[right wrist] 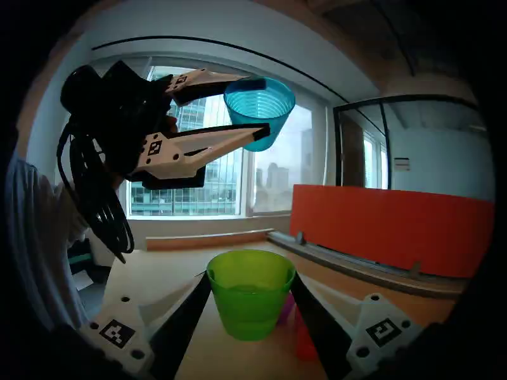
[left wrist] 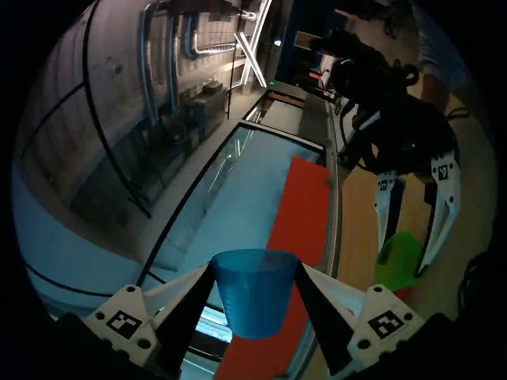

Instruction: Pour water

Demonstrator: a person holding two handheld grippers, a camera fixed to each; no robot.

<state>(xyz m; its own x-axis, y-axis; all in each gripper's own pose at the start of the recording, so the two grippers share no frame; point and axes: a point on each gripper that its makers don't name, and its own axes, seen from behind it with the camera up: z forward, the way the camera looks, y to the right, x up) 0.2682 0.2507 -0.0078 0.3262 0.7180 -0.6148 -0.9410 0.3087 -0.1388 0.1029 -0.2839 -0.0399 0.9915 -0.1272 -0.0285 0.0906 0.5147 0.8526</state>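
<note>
Your left tool (left wrist: 255, 271) clamps the blue cup (left wrist: 255, 303) at twelve o'clock above your right tool's (right wrist: 250, 277) clamped green cup (right wrist: 250, 305); tipping looks next.

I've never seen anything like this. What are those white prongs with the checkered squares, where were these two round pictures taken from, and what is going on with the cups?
There is no robot here: a person holds a tool in each hand, each with two white fingers that pinch like tongs. A small camera rides on each tool, looking along its fingers. The left gripper view shows the left gripper pinching a blue plastic cup. The right gripper view shows the right gripper pinching a green plastic cup over a wooden table, with an orange partition behind. In that same view the blue cup is held high and tipped. Behind the green cup sits something pink and red, too hidden to name. Whether water is flowing I cannot tell.
</note>
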